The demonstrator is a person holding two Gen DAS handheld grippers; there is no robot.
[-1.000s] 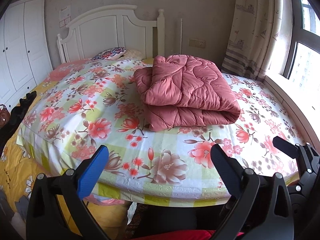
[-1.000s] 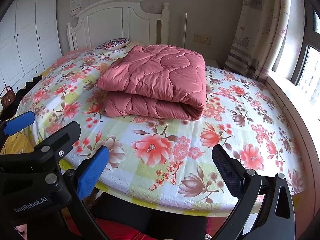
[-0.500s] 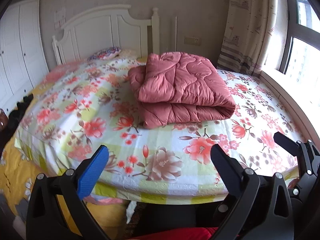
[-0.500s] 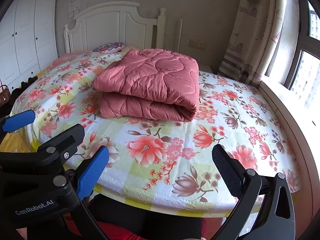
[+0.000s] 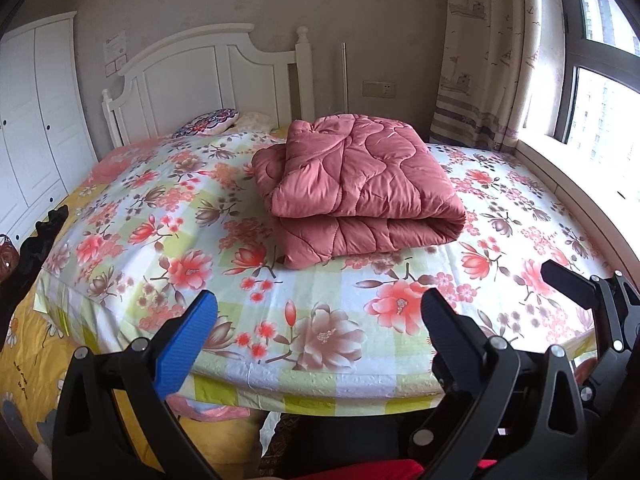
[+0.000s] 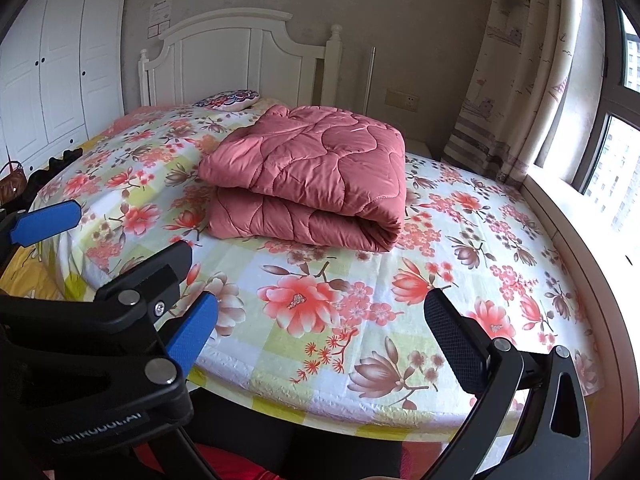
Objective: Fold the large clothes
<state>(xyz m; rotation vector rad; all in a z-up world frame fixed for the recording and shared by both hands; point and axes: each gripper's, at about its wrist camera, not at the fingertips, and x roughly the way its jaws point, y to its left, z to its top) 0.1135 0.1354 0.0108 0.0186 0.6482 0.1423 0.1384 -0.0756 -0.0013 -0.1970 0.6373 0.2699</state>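
A: Left wrist view first. What's in it?

B: Left gripper [image 5: 318,332] at the bottom, fingers apart, nothing between them, held at the foot edge of the bed [image 5: 336,384]. One pad blue, one black.

A: The task's thing?

B: Pink quilt [image 5: 360,188], folded into a thick stack, lying on the floral sheet [image 5: 168,208] around the middle of the bed, a bit toward the window [image 5: 600,112]. Well apart from the fingers, nothing touching it.

A: Anything else?

B: Right gripper [image 5: 576,292] pokes in at the right edge, one black finger showing. White headboard [image 5: 212,76] behind, patterned pillow [image 5: 208,122] just beside it, curtain [image 5: 488,52] right, wardrobe [image 5: 36,120] left.

A: Right wrist view?

B: Right gripper [image 6: 320,332] also has fingers spread wide, holding nothing, over the bed's [image 6: 360,408] near edge. Quilt [image 6: 308,172] sits ahead and slightly left, folded edge facing the camera, rounded fold on its right side. Not touched.

A: Left gripper there?

B: Yes, left gripper [image 6: 108,236] at the left side, blue finger and black finger clearly apart. Sheet [image 6: 480,240] flat around the quilt. Headboard [image 6: 240,56], pillow [image 6: 230,100], curtain [image 6: 520,64], wardrobe [image 6: 64,56], window [image 6: 616,152] all visible. Red clothing [image 6: 240,474] of the person at the bottom edge.
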